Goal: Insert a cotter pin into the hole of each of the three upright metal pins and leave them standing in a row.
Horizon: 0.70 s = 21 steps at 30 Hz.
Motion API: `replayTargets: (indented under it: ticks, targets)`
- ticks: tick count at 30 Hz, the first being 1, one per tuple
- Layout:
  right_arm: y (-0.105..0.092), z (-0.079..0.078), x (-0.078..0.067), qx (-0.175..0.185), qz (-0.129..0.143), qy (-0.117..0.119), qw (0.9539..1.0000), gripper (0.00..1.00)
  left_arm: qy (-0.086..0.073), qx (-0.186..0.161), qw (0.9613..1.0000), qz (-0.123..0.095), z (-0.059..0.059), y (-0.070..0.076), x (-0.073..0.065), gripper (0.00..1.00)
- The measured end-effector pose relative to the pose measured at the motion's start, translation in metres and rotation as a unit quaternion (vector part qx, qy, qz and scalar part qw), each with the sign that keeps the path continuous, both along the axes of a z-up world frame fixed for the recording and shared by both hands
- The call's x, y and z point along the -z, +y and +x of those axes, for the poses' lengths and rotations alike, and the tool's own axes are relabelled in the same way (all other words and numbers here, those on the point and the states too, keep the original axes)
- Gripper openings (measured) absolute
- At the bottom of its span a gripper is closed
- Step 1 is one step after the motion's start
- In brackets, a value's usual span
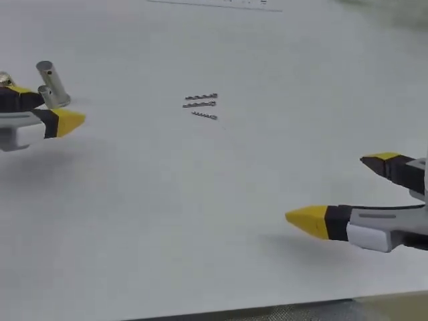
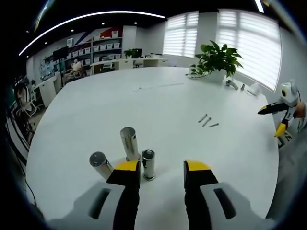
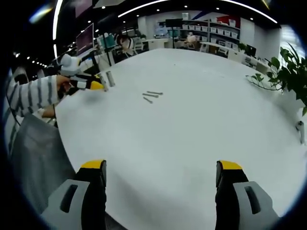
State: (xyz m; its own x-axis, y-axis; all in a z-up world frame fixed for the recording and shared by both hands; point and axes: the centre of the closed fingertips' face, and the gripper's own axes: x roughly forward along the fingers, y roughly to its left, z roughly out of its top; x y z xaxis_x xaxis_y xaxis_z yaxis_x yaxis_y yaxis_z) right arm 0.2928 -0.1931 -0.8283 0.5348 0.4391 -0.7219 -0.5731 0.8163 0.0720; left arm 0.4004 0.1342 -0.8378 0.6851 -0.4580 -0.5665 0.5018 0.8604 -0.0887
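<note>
Three upright metal pins (image 2: pixel 130 143) stand close together just ahead of my left gripper (image 2: pixel 162 168), which is open. The shortest pin (image 2: pixel 148 164) stands against the inner side of its left jaw, touching nothing else. In the head view the metal pins (image 1: pixel 51 83) rise behind the left gripper (image 1: pixel 63 110) at the far left. Three cotter pins (image 1: pixel 200 105) lie side by side on the white table (image 1: pixel 167 221), mid-way across. My right gripper (image 1: pixel 324 187) hovers low at the right, wide open and empty. Its own view shows the cotter pins (image 3: pixel 152 96) far ahead of the right gripper (image 3: pixel 161 165).
The table's near edge (image 1: pixel 267 311) runs just below the right gripper. A potted plant (image 2: pixel 216 60) and small items stand at the far side of the table. A striped sleeve (image 3: pixel 29 96) holds the left gripper (image 3: pixel 88 85).
</note>
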Motion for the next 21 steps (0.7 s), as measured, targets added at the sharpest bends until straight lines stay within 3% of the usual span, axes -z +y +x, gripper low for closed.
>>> replayTargets:
  ticks: [3, 21]
  targets:
    - [-0.001, 0.000, 0.000, 0.001, -0.002, 0.001, 1.0000, 0.96, 0.006, -0.003, 1.0000, 0.004, 0.000, 0.001, 0.003, 0.29]
    - [-0.001, 0.000, 0.002, 0.006, 0.001, 0.000, 1.0000, 0.96, 0.001, -0.037, 0.9993, 0.008, 0.009, 0.011, 0.003, 0.11]
